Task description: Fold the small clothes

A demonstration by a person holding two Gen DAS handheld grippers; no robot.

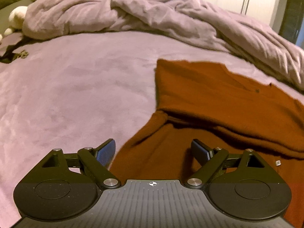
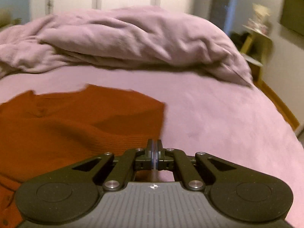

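Note:
A rust-orange knit garment (image 1: pixel 218 98) lies partly folded on the mauve bed sheet (image 1: pixel 76 95). In the left wrist view its sleeve runs down toward my left gripper (image 1: pixel 153 150), which is open, with the sleeve cloth between and under the blue pads. In the right wrist view the garment (image 2: pixel 76 121) fills the left half. My right gripper (image 2: pixel 154 146) is shut, pads together, at the garment's right edge; I cannot tell whether cloth is pinched between them.
A crumpled mauve duvet (image 1: pixel 152 15) is heaped across the far side of the bed, also in the right wrist view (image 2: pixel 133 38). A white plush toy (image 1: pixel 17 17) lies far left. A wooden side table (image 2: pixel 256 43) stands right of the bed.

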